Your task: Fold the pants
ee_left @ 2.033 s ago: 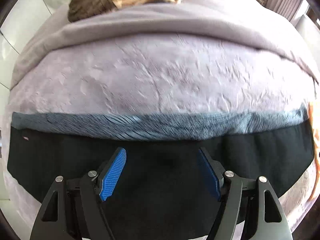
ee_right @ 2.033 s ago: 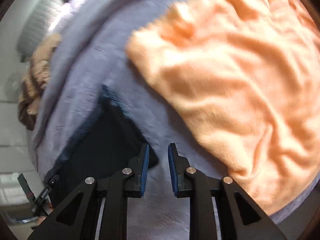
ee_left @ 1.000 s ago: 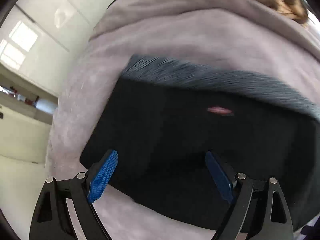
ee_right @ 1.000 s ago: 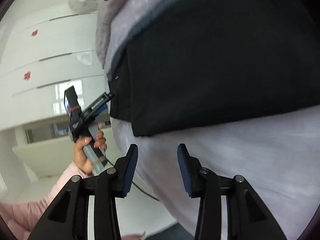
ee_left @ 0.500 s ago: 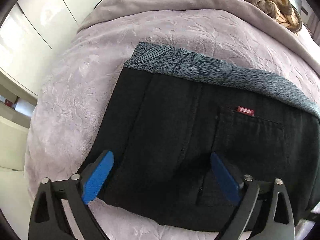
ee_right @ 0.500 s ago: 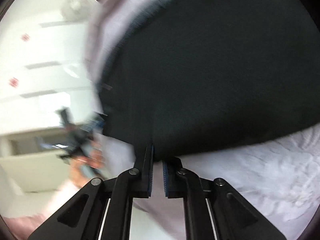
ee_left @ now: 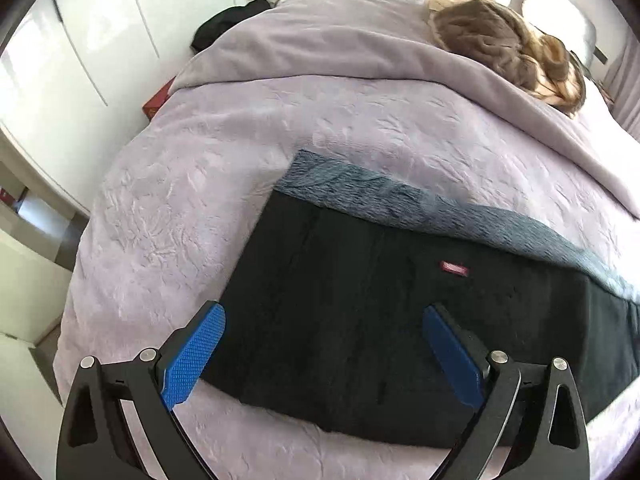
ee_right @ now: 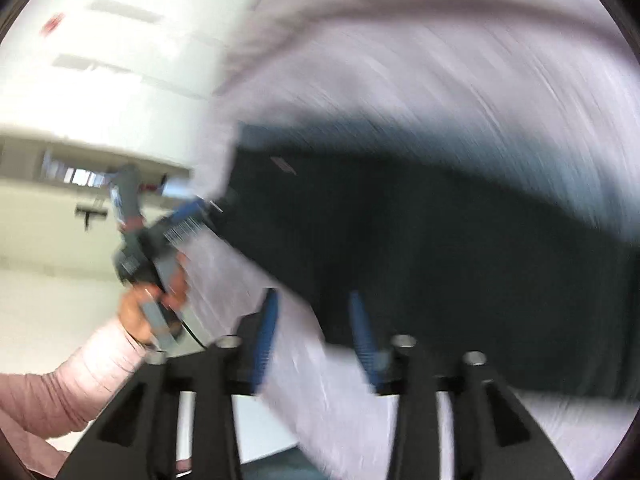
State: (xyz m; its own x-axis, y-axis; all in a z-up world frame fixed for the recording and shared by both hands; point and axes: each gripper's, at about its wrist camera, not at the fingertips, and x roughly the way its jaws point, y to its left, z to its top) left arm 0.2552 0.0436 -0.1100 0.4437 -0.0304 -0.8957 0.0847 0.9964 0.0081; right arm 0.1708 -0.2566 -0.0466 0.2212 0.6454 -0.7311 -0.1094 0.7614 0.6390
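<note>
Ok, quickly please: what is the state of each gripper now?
Left gripper: open, holding nothing, over the black pants.
Right gripper: open, holding nothing.

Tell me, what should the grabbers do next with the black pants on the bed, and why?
Probably lower the left gripper and close it on the near edge of the pants. Its blue pads stand wide open above the cloth and hold nothing. The pants lie flat in a wide rectangle on the bedspread, so another fold seems due.

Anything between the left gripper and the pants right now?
Nothing visible. The left gripper is open with the black pants directly ahead between its fingers, lying flat on the lilac bedspread. The brown blanket sits far beyond.
</note>
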